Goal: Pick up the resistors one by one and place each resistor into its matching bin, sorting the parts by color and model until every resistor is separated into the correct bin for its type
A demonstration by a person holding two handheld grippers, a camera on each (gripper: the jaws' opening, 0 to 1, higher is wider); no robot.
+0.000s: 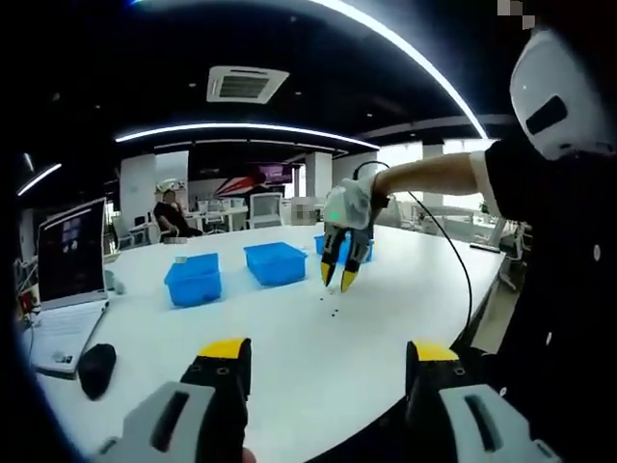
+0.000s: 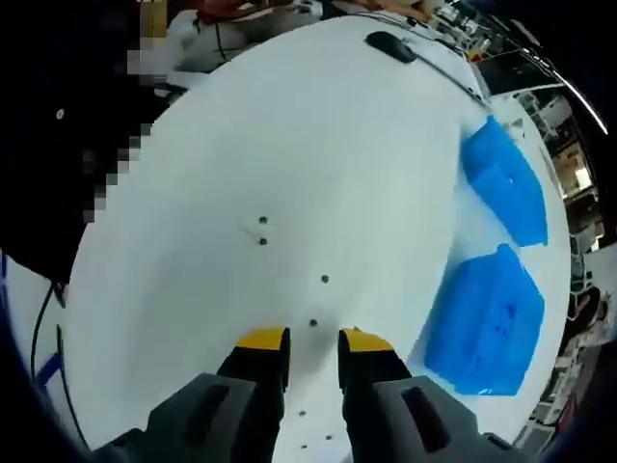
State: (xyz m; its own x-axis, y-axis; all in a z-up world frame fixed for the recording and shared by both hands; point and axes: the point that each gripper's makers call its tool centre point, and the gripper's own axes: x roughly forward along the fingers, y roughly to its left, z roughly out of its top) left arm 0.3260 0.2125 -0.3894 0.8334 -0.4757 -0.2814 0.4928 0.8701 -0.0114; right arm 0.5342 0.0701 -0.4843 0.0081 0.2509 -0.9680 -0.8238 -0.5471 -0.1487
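My right gripper (image 1: pixel 339 277) hangs over the white table (image 2: pixel 289 145), jaws a narrow gap apart, empty. Left gripper (image 1: pixel 328 359) wide open, empty. Resistors (image 2: pixel 262 231) lie scattered as small dark specks on the tabletop beside the blue bins (image 2: pixel 487 323). Laptop (image 1: pixel 69 253) and mouse (image 1: pixel 96 367) at the table edge; open office, ceiling light strips.

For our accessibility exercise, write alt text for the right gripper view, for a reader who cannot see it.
The right tool, its yellow-tipped jaws slightly apart and holding nothing, points down at a white table scattered with tiny dark resistors. Two blue bins sit at the right side, and a black mouse lies near the far edge.
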